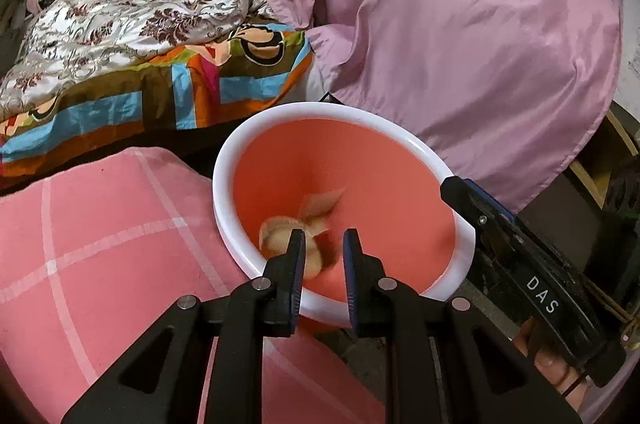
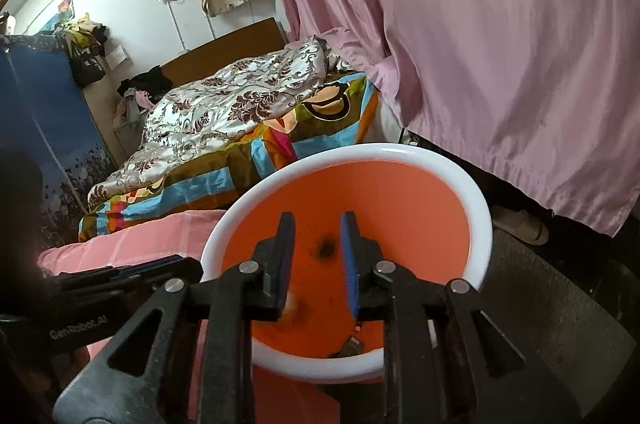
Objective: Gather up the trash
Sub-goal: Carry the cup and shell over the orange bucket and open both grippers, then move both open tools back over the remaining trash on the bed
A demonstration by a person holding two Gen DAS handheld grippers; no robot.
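Note:
An orange bin with a white rim (image 1: 224, 184) stands beside the pink bedding; it also shows in the right wrist view (image 2: 476, 196). My left gripper (image 1: 323, 238) is open over the bin's near rim, nothing between its fingers. Blurred tan crumpled trash (image 1: 280, 232) is inside the bin just beyond the fingertips. My right gripper (image 2: 316, 224) is open and empty above the bin's mouth. A dark smudge (image 2: 326, 248) and a small dark scrap (image 2: 352, 344) lie inside. The right gripper's body (image 1: 520, 264) shows at the bin's right rim in the left view.
A pink checked blanket (image 1: 100, 244) lies left of the bin. Behind it is a bed with a colourful patchwork sheet (image 1: 168, 84) and a floral quilt (image 2: 224, 104). A pink satin curtain (image 1: 460, 24) hangs behind and right. A slipper (image 2: 520, 228) lies on the dark floor.

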